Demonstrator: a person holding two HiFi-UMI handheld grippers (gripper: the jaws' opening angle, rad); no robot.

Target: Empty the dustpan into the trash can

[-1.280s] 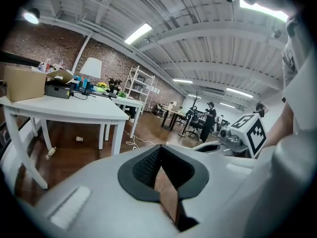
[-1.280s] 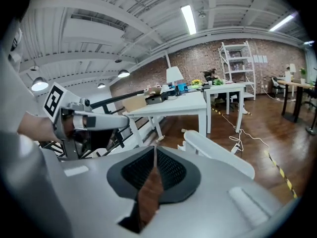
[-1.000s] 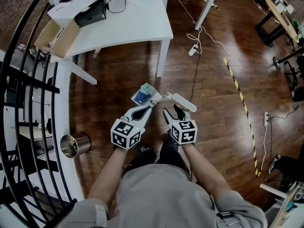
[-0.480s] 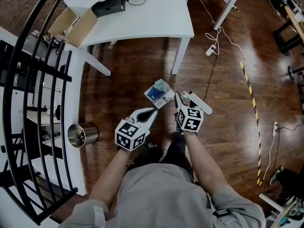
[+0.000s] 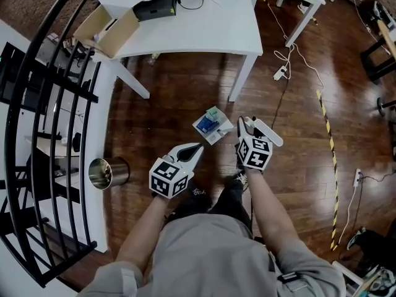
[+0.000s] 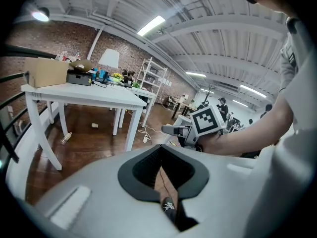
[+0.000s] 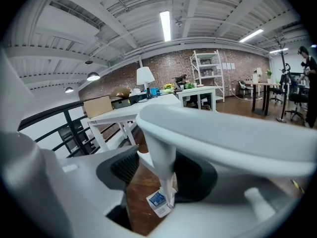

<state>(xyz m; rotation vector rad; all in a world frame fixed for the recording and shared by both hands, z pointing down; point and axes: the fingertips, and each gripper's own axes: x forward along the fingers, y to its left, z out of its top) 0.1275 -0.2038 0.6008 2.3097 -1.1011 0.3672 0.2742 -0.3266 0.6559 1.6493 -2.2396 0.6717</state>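
Observation:
A white dustpan (image 5: 218,136) lies on the wood floor near a table leg, with a blue packet (image 5: 205,124) and green scraps in it. Its long handle (image 5: 268,132) points right. My right gripper (image 5: 243,125) straddles the handle's thin stem (image 7: 161,167); its jaws have just been closing with the stem between them, and floor still shows between the left pad and the stem. My left gripper (image 5: 197,148) hangs shut and empty, behind and left of the pan. A round metal trash can (image 5: 108,173) stands at the far left, by the railing.
A white table (image 5: 185,23) with a cardboard box (image 5: 108,30) and cables stands beyond the dustpan. A black railing (image 5: 37,135) curves along the left. A power strip (image 5: 281,73) and yellow-black tape (image 5: 328,147) lie on the floor to the right.
My right gripper has gone forward from just short of the handle to astride its stem. The dustpan has stayed on the floor by the table leg. My left gripper has fallen a little behind.

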